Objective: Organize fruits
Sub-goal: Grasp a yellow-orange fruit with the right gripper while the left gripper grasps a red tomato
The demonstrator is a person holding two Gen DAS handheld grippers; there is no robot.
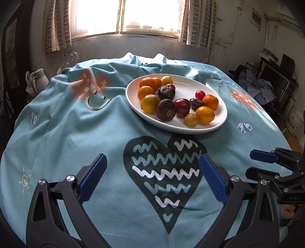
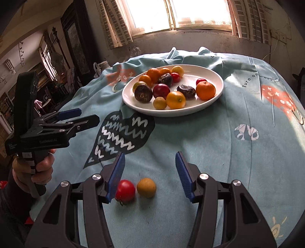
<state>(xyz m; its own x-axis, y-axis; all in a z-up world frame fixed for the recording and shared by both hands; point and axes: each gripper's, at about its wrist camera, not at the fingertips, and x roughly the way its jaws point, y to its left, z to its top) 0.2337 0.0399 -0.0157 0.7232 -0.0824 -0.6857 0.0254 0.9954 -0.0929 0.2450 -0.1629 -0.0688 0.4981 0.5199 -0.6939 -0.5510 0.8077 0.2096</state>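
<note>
Both claws stood apart and empty: the left gripper [image 1: 152, 179] over the blue patterned tablecloth [image 1: 66, 133], the right gripper [image 2: 150, 176] over a small red tomato [image 2: 125, 190] and a round yellow fruit [image 2: 146, 187]. The white oval plate [image 2: 213, 76] of fruit lay beyond; centring on one fruit seemed wise.

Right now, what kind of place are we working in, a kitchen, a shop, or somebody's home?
Most likely a lived-in room in a home. A curtained window lights a table under a printed blue cloth, a white plate of fruit sits on it, and clothes and shelves clutter the side.
</note>
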